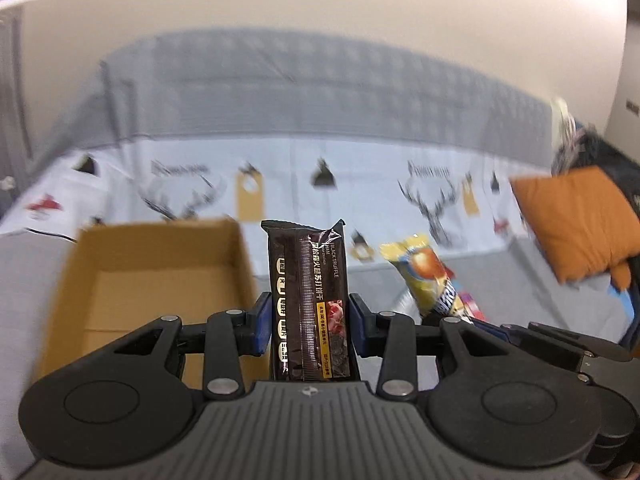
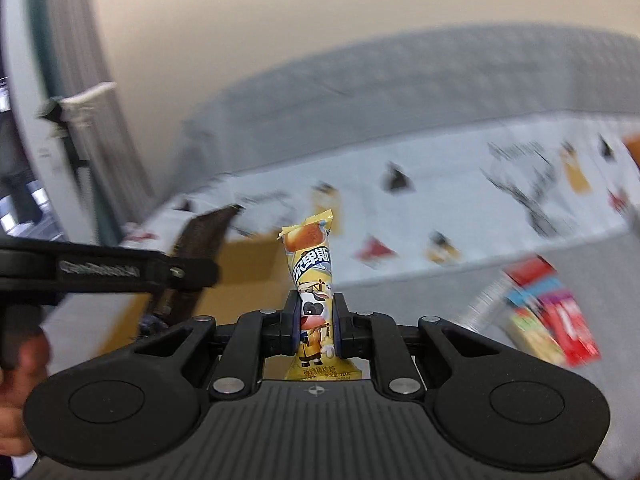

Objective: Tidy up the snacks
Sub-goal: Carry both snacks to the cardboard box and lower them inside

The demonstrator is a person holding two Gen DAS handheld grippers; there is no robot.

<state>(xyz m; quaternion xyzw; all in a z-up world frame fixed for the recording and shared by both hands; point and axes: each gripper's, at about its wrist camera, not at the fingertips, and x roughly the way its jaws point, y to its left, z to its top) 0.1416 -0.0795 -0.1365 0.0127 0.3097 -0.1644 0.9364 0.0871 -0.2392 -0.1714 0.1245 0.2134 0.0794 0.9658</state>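
Dark brown foil cracker packet clamped mid-body in left gripper, yellow foil snack sachet pinched in right gripper, both above open cardboard box; light, crinkly, likely crushable, so mid-body holds suit.

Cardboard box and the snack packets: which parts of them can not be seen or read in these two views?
- Cardboard box, left wrist view: near side hidden behind the left tool; in the right wrist view mostly covered by the dark packet.
- Dark packet: lower end hidden by the tool body.
- Yellow packet: small bottom print unreadable.
- Snack pile, right wrist view: labels lost to motion blur.
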